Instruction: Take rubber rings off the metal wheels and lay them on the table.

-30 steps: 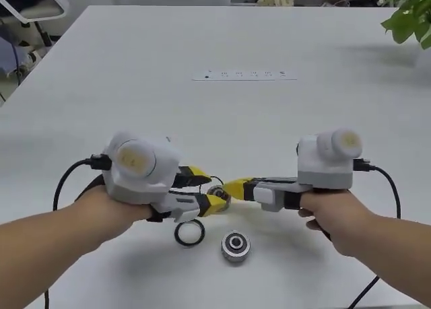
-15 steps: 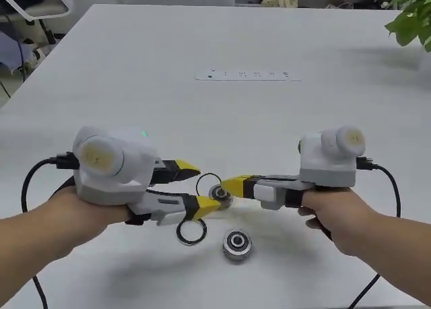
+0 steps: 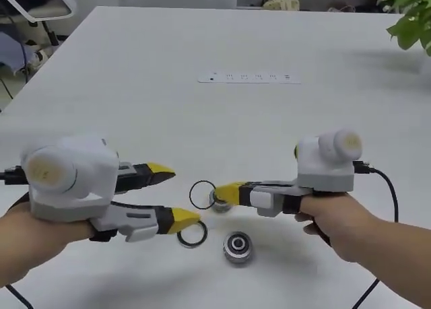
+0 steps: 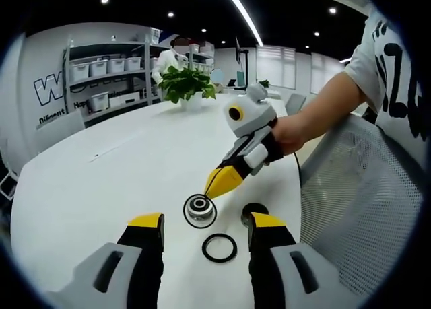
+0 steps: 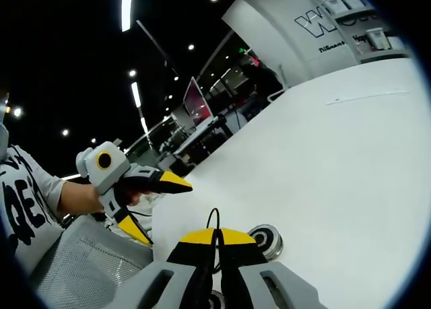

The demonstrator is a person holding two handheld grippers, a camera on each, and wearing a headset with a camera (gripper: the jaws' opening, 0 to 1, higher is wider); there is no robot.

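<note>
My right gripper (image 3: 225, 191) is shut on a thin black rubber ring (image 3: 201, 194), which stands up loose at its yellow tips, right beside a metal wheel (image 3: 219, 200). In the right gripper view the ring (image 5: 213, 219) rises from between the closed jaws. My left gripper (image 3: 174, 193) hangs open a short way left of that wheel, holding nothing. In the left gripper view the right gripper (image 4: 219, 181) touches the ringed wheel (image 4: 200, 211). A second rubber ring (image 3: 192, 235) lies flat on the white table (image 3: 222, 127), and a bare wheel (image 3: 238, 247) lies next to it.
A white power strip (image 3: 249, 77) lies further back on the table. A green plant (image 3: 411, 19) stands at the far right corner. A black cable (image 3: 390, 188) trails from the right gripper. A mesh chair (image 4: 363, 208) sits behind the right arm.
My left gripper has drawn back to the left, away from the wheel, with its jaws apart. The thin ring now stands free of the wheel at the right gripper's tips.
</note>
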